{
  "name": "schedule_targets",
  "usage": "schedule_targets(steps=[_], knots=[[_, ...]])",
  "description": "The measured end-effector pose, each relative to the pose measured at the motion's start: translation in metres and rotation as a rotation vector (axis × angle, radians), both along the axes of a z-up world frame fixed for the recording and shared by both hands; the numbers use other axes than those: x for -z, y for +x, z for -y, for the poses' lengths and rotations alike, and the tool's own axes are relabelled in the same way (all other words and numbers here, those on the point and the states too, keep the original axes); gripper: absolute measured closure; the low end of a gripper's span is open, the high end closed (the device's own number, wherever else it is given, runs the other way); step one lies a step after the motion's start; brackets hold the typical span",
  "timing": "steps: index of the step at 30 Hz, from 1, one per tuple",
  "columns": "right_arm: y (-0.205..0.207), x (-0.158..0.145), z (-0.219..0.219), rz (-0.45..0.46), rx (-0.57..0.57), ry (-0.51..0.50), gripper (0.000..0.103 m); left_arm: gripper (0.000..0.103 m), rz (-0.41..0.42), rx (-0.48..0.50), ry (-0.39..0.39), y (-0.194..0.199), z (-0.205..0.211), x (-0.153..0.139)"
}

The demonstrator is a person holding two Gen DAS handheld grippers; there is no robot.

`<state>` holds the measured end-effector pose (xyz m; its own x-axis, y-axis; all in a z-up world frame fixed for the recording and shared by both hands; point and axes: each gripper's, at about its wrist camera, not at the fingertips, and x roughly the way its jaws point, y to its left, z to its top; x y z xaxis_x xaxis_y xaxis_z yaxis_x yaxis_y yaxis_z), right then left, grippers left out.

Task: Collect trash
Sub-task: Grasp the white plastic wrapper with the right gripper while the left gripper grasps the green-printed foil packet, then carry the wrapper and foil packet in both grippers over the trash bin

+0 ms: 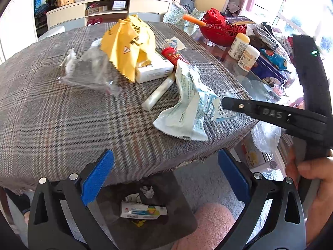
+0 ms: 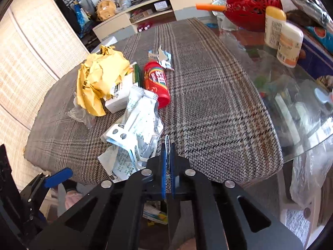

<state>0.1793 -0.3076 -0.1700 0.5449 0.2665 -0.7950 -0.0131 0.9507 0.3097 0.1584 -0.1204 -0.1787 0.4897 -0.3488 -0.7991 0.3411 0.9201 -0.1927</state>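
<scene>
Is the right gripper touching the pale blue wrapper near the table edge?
Touching. Right wrist view: the right gripper is shut, with a thin loop trailing from the pale blue wrapper pinched between its pads.

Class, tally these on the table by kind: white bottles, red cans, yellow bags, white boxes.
White bottles: 2
Red can: 1
Yellow bag: 1
White box: 1
Total: 5
</scene>
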Motion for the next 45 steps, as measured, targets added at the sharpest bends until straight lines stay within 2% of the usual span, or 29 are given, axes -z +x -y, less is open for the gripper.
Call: schedule_targets(steps=[6, 8, 18, 20, 24, 26, 28, 31, 35, 38, 42, 45], knots=[[0.0, -0.025, 0.013, 0.072, 0.031, -0.046, 0.1, 0.01, 0.015, 0.021, 0.012, 0.019, 0.018, -0.001], [0.002, -0.03, 0.02, 0.086, 0.044, -0.032, 0.1, 0.013, 0.017, 0.034, 0.013, 0.026, 0.026, -0.001], [0.023, -0.018, 0.035, 0.055, 0.063, -0.002, 0.1, 0.021, 0.032, 0.121, 0.068, 0.052, 0.07, 0.009], [0.025, -0.017, 0.038, 0.05, 0.07, -0.006, 0.1, 0.03, 0.02, 0.133, 0.073, 0.057, 0.075, 0.013], [0.028, -0.015, 0.05, 0.045, 0.094, -0.007, 0.1, 0.039, 0.052, 0.142, 0.109, 0.063, 0.082, 0.019], [0.029, -0.014, 0.055, 0.042, 0.106, -0.006, 0.1, 0.054, 0.069, 0.139, 0.127, 0.063, 0.084, 0.019], [0.028, -0.014, 0.06, 0.04, 0.112, -0.006, 0.1, 0.062, 0.084, 0.136, 0.162, 0.061, 0.085, 0.019], [0.025, -0.012, 0.06, 0.037, 0.114, 0.0, 0.1, 0.071, 0.08, 0.132, 0.166, 0.059, 0.08, 0.017], [0.015, -0.013, 0.053, 0.037, 0.099, -0.001, 0.1, 0.078, 0.044, 0.124, 0.146, 0.048, 0.068, 0.013], [0.004, -0.014, 0.043, 0.033, 0.08, -0.006, 0.1, 0.081, 0.028, 0.092, 0.147, 0.035, 0.055, 0.011], [-0.018, -0.018, 0.028, 0.038, 0.058, -0.001, 0.1, 0.082, 0.0, -0.002, 0.106, 0.015, 0.016, 0.003], [-0.037, -0.019, 0.015, 0.041, 0.031, 0.015, 0.1, 0.082, 0.005, -0.018, 0.08, -0.008, -0.005, -0.005]])
